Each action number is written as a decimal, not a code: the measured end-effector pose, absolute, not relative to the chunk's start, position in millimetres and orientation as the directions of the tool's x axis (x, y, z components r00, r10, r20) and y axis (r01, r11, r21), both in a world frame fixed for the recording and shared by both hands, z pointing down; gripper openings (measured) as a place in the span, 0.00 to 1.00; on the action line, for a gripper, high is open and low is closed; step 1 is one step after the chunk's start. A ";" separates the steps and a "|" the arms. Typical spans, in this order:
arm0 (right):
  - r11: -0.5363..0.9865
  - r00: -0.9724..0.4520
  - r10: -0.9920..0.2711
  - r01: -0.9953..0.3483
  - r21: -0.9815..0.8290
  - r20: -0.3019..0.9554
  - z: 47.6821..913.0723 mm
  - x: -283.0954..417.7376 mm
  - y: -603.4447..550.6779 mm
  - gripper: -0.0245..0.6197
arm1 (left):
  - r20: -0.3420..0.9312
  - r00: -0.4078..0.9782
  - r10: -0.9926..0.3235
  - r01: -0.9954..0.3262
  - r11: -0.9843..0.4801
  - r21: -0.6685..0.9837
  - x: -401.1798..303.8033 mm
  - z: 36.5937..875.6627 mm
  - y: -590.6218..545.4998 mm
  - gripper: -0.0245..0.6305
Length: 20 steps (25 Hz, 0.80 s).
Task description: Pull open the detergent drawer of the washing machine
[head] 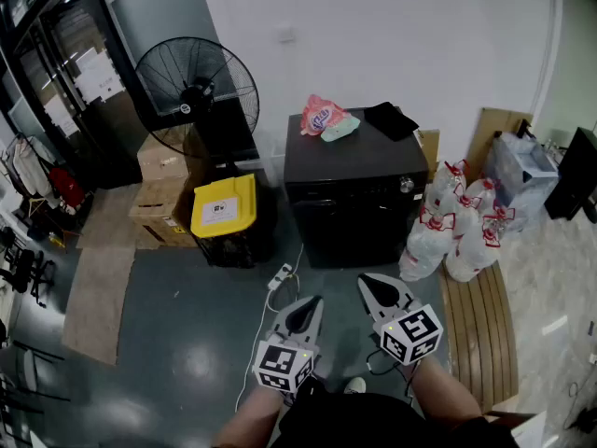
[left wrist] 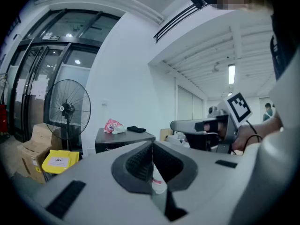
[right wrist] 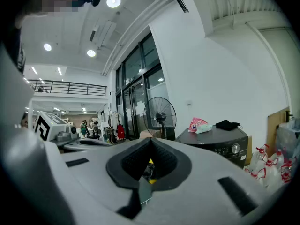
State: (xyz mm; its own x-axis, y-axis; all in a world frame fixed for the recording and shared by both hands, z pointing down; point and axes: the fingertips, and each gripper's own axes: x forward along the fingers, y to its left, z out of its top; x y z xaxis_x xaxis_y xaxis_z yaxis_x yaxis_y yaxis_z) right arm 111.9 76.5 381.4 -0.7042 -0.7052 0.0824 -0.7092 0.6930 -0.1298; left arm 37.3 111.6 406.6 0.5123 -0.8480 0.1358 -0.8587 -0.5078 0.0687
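Observation:
The black washing machine (head: 354,194) stands against the white wall, its control strip and silver knob (head: 406,185) facing me. I cannot make out the detergent drawer's outline on the dark front. A pink packet (head: 322,116) and a black cloth (head: 390,119) lie on its lid. Both grippers hover over the floor well short of the machine, pointing roughly level at it. The left gripper (head: 308,306) is shut and holds nothing. The right gripper (head: 375,284) is shut and holds nothing too. In the right gripper view the machine (right wrist: 220,142) sits right of the closed jaws.
A black standing fan (head: 196,87) and cardboard boxes (head: 160,194) stand left of the machine. Next to it is a bin with a yellow lid (head: 224,205). Several water bottles (head: 457,227) and a wooden slatted board (head: 480,325) are to the right. A power strip with its cable (head: 280,275) lies on the floor ahead.

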 end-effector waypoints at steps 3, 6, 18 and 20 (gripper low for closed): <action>0.690 -0.702 -0.707 -0.711 -0.134 0.085 383.1 106.7 75.2 0.05 | 0.135 0.513 -0.848 -0.858 -0.508 0.071 31.2 406.5 110.6 0.05; 0.688 -0.702 -0.708 -0.710 -0.147 0.075 383.2 103.1 71.5 0.05 | 0.124 0.511 -0.850 -0.859 -0.507 0.067 26.3 406.3 107.7 0.05; 0.660 -0.681 -0.731 -0.722 -0.208 0.046 383.5 83.2 40.2 0.19 | 0.094 0.520 -0.849 -0.854 -0.516 0.065 -0.6 402.8 79.9 0.26; 0.654 -0.679 -0.733 -0.721 -0.229 0.046 383.6 77.6 32.2 0.22 | 0.092 0.526 -0.846 -0.851 -0.521 0.070 -6.7 403.3 73.6 0.29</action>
